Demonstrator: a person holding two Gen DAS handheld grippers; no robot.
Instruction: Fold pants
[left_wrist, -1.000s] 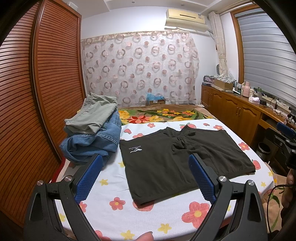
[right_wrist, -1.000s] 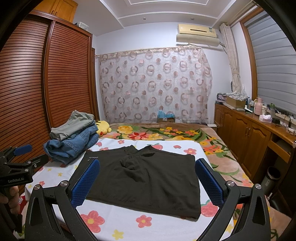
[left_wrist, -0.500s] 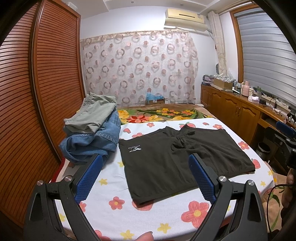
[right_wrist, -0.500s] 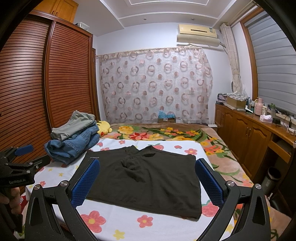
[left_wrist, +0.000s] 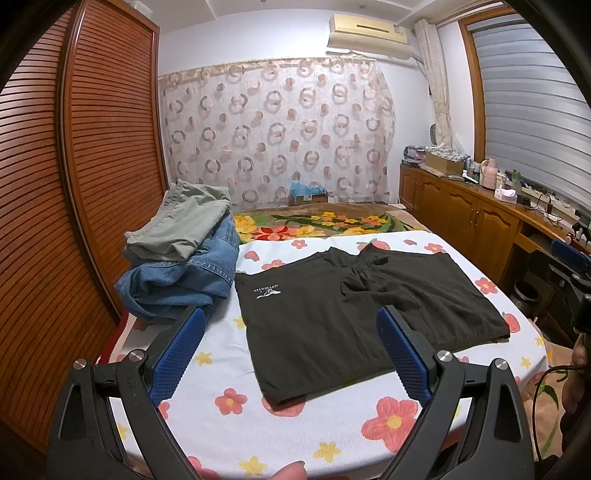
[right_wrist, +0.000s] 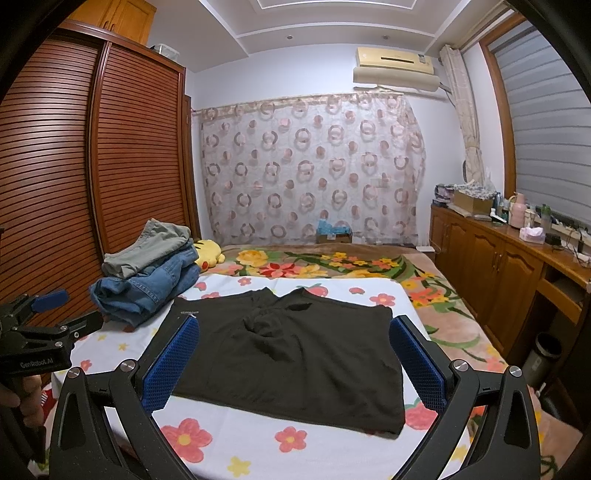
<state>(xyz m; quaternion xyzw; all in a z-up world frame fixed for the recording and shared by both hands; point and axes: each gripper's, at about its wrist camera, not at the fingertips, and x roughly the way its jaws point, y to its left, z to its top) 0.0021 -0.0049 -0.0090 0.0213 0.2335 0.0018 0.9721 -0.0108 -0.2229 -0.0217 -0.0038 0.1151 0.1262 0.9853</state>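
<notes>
Denim and grey-green cloth: a stack of other pants (left_wrist: 181, 258) sits at the bed's left edge by the wardrobe, apparently already folded. Right of it, the dark pants (left_wrist: 354, 314) lie spread flat on the floral sheet (left_wrist: 229, 413) near the bed's (left_wrist: 332, 223) front edge, legs toward the front, slightly rumpled at the crotch. No fold is visible on them yet; judged as the start of this piece. Left gripper (left_wrist: 290, 354): jaws wide apart, empty, held above the pants' left half. Right gripper (right_wrist: 291, 363): jaws wide apart, empty, above the pants. All folds remain.
</notes>
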